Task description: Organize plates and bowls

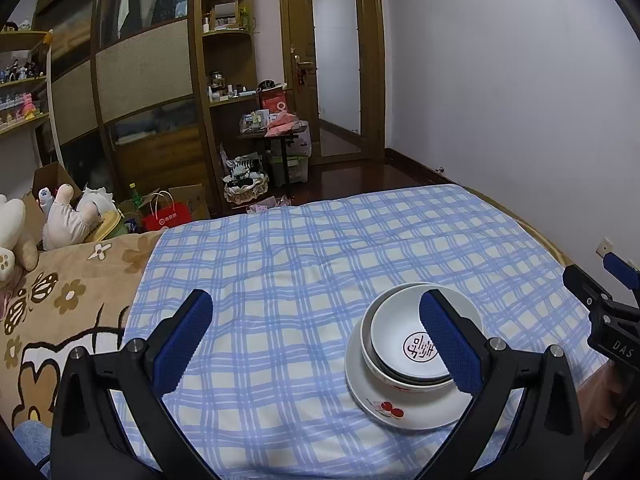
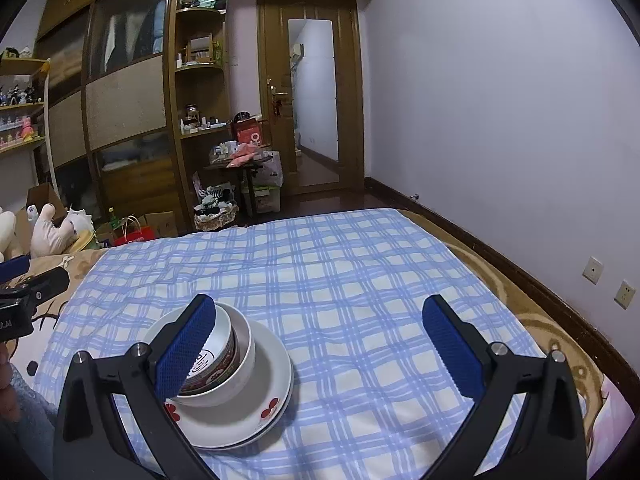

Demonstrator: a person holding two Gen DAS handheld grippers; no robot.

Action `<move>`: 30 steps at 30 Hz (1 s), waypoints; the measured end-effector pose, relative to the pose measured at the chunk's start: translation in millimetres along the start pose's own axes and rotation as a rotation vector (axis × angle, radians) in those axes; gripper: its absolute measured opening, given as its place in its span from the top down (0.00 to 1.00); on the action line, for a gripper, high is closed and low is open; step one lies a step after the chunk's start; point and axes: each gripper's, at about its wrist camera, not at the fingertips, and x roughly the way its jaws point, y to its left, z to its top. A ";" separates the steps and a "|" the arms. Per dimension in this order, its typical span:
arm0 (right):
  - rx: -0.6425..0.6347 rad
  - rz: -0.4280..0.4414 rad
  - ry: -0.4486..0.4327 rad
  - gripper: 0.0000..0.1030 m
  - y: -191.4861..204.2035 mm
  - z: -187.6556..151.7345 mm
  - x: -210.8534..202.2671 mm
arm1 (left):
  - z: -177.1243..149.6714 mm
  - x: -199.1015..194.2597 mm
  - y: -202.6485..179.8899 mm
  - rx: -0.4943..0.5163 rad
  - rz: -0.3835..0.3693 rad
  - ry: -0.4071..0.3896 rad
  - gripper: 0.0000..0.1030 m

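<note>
On the blue checked sheet, a small white bowl with a red seal mark (image 1: 412,340) (image 2: 218,344) is nested in a larger white bowl (image 1: 386,380) (image 2: 236,376), and both rest on stacked white plates with red cherries (image 1: 400,412) (image 2: 248,416). My left gripper (image 1: 316,344) is open and empty, with its right finger in front of the bowls. My right gripper (image 2: 320,344) is also open and empty; its left finger overlaps the stack's left side. Each gripper shows at the edge of the other's view.
The blue checked sheet (image 1: 300,264) covers a bed; a tan flowered blanket (image 1: 60,292) and plush toys (image 1: 60,216) lie to the left. A wall (image 2: 500,120) runs close along the right. Beyond the foot stand a wardrobe, shelves, a cluttered small table (image 1: 276,128) and a door.
</note>
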 end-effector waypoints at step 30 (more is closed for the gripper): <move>0.001 -0.025 0.013 0.00 -2.6 -2.3 3.6 | 0.1 -0.4 0.5 0.007 0.007 0.017 0.01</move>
